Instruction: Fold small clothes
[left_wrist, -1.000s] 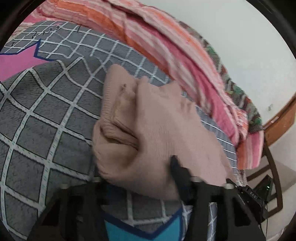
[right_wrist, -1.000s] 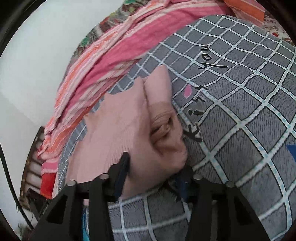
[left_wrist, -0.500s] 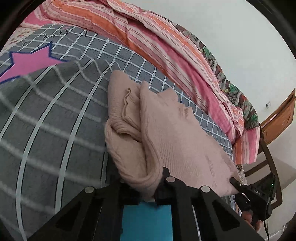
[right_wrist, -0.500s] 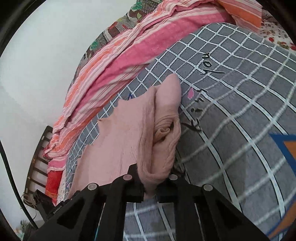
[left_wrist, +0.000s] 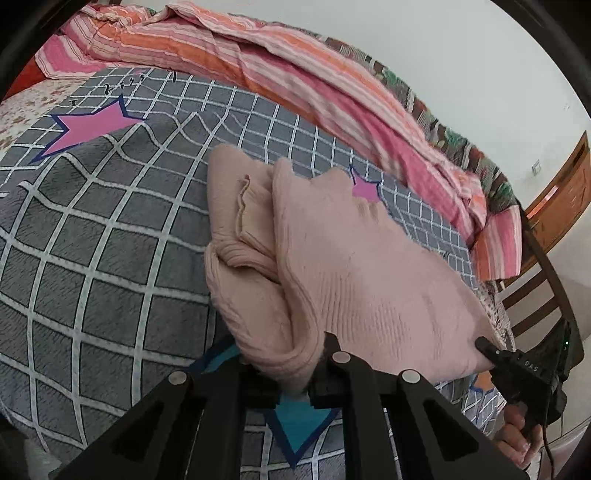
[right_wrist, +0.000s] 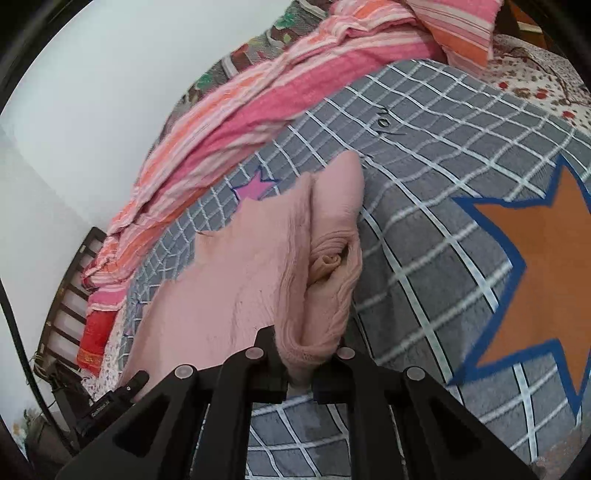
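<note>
A pale pink knitted garment (left_wrist: 332, 273), partly folded, lies on a grey checked blanket (left_wrist: 92, 266) with coloured stars. My left gripper (left_wrist: 295, 387) is shut on its near edge and lifts it off the blanket. My right gripper (right_wrist: 299, 380) is shut on another near corner of the same garment (right_wrist: 258, 280). The right gripper (left_wrist: 517, 373) also shows at the lower right of the left wrist view, and the left gripper (right_wrist: 110, 398) at the lower left of the right wrist view. The garment hangs stretched between them.
A bunched pink and orange striped blanket (left_wrist: 295, 74) lies along the far side of the bed by a white wall. A wooden chair (left_wrist: 543, 280) stands at the bed's right end. An orange star (right_wrist: 546, 273) is printed on the blanket.
Both grippers closed on the garment's near edge and raised it. The views rose and pulled back, so more of the blanket shows.
</note>
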